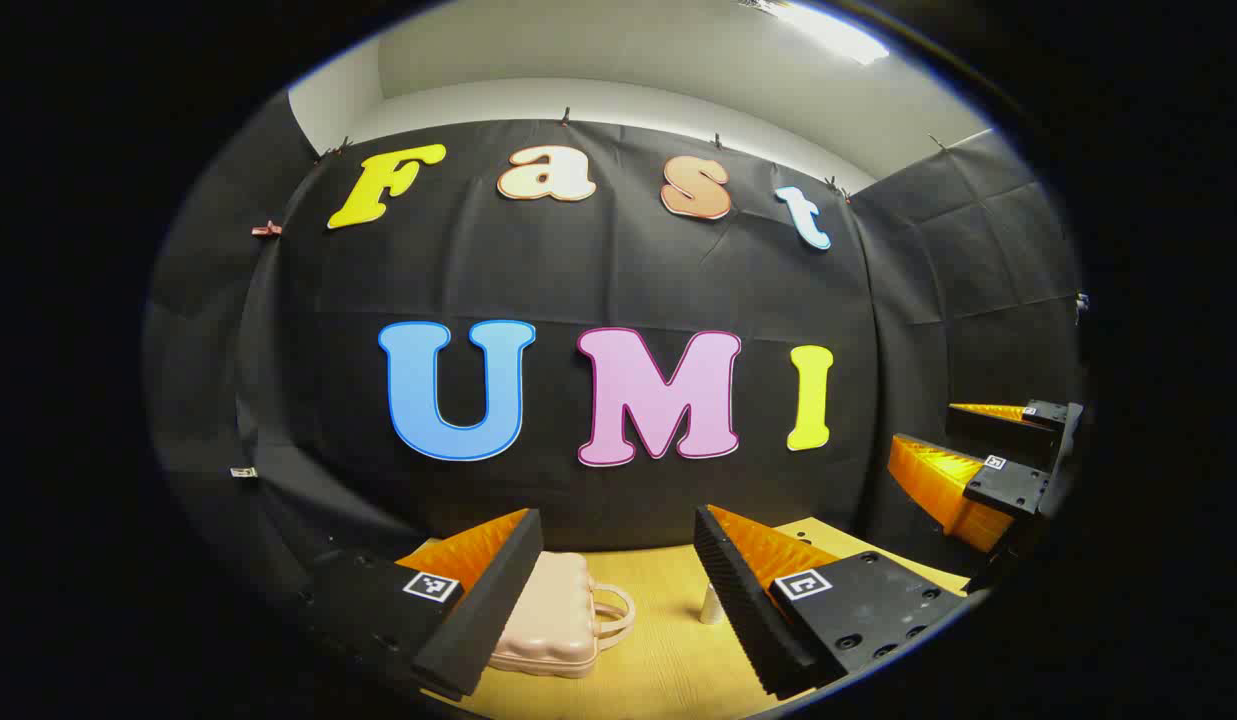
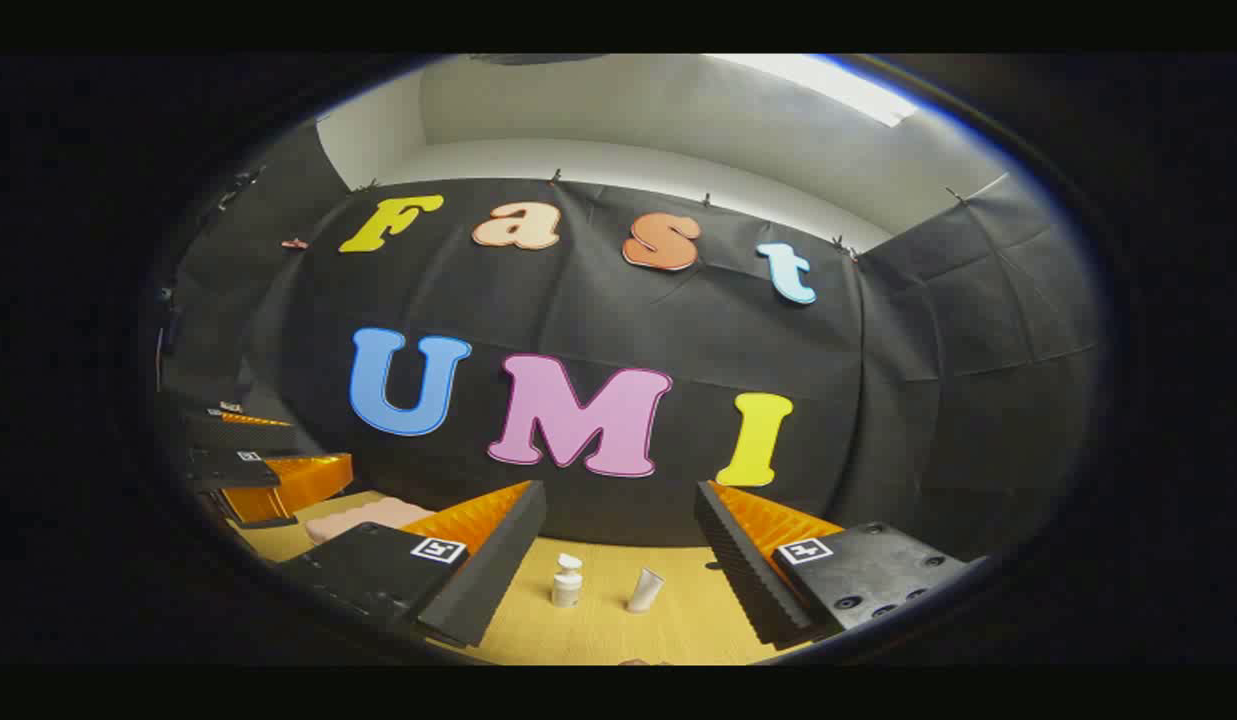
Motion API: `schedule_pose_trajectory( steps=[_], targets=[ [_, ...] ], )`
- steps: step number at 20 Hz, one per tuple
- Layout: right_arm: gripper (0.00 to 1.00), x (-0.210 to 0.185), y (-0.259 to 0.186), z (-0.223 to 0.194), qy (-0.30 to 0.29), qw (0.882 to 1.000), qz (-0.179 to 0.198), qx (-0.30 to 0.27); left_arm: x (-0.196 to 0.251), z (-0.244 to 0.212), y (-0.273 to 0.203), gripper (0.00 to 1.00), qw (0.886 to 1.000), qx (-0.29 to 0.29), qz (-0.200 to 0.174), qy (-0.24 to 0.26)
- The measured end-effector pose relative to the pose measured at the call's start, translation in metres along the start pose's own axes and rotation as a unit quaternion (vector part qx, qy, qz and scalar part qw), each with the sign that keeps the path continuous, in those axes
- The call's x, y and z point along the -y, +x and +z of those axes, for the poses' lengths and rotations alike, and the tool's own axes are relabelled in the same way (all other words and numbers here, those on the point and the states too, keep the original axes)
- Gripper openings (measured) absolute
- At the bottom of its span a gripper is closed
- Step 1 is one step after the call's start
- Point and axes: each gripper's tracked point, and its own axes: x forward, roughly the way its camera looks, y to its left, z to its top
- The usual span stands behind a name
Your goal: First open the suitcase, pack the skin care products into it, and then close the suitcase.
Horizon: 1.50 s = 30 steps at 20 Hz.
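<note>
A small pale pink suitcase (image 1: 553, 620) with a looped handle lies closed on the wooden table (image 1: 658, 650), just ahead of my left gripper (image 1: 613, 600), which is open and holds nothing. In the right gripper view its edge shows as the pink suitcase (image 2: 363, 518) at the left. A white pump bottle (image 2: 567, 582) stands between the fingers of my open right gripper (image 2: 618, 585), farther off on the table (image 2: 598, 630). A white tube (image 2: 644, 590) leans beside it. A white bottle (image 1: 711, 604) also shows in the left gripper view. The right gripper (image 1: 988, 470) hangs at the far right there.
The black cloth wall closes the table's back and both sides. The left gripper (image 2: 248, 470) shows at the far left of the right gripper view, above the table's left part. A small pinkish thing (image 2: 638, 661) peeks at the table's near edge.
</note>
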Motion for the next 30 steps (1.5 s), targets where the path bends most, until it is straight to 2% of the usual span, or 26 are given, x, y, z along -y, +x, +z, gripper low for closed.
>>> schedule_pose_trajectory(
  steps=[22, 24, 30],
  targets=[
    [0.96, 0.004, 0.010, -0.005, -0.001, 1.000, 0.003, -0.005, 0.004, -0.009, 0.014, 0.99, 1.000, -0.013, -0.008, 0.002],
    [0.96, 0.006, 0.012, -0.004, -0.006, 1.000, 0.002, -0.003, 0.012, -0.024, 0.022, 0.99, 0.999, -0.030, -0.025, 0.004],
    [0.96, 0.023, 0.027, -0.017, -0.009, 1.000, -0.006, -0.011, 0.007, -0.087, 0.066, 0.98, 0.994, -0.103, -0.026, 0.040]
  ],
)
